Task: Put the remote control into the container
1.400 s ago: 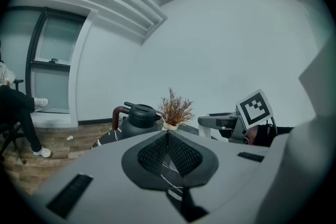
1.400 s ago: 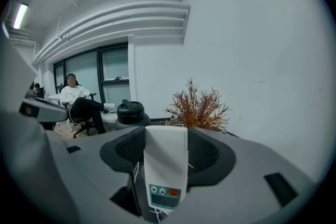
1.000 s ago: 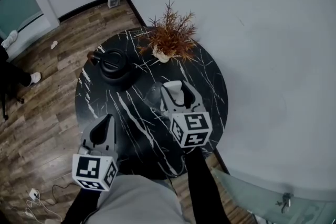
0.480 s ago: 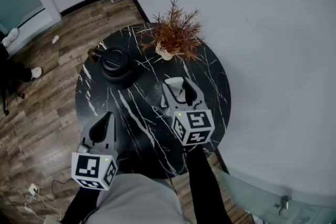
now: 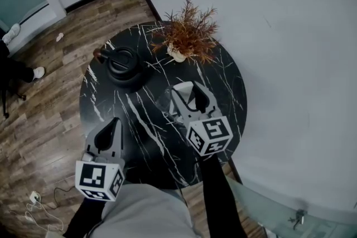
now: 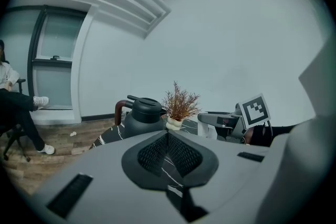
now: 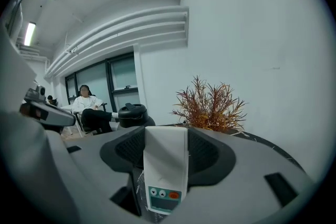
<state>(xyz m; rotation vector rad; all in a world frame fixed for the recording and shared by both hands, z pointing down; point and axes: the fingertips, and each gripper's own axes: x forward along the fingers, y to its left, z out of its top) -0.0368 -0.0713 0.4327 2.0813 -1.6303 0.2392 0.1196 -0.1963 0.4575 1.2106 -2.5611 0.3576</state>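
A white remote control (image 7: 166,165), with small buttons at its near end, stands between the pads of my right gripper (image 7: 166,136), which is shut on it. Seen from the head, that gripper (image 5: 188,89) hovers over the right half of the round black marble table (image 5: 145,131), and the remote (image 5: 186,90) shows at its tips. A faint see-through container (image 5: 164,102) stands just left of those tips. My left gripper (image 5: 115,121) hangs over the table's near left edge, jaws together and empty; its own view (image 6: 168,136) shows the pads meeting.
A black kettle (image 5: 122,66) stands at the table's far left. A dried plant in a pale pot (image 5: 187,33) stands at the far edge by the white wall. A person sits (image 7: 89,107) across the wooden floor to the left.
The right gripper has swung slightly, its marker cube shifting a little to the right, still holding the remote. The left gripper has stayed put.
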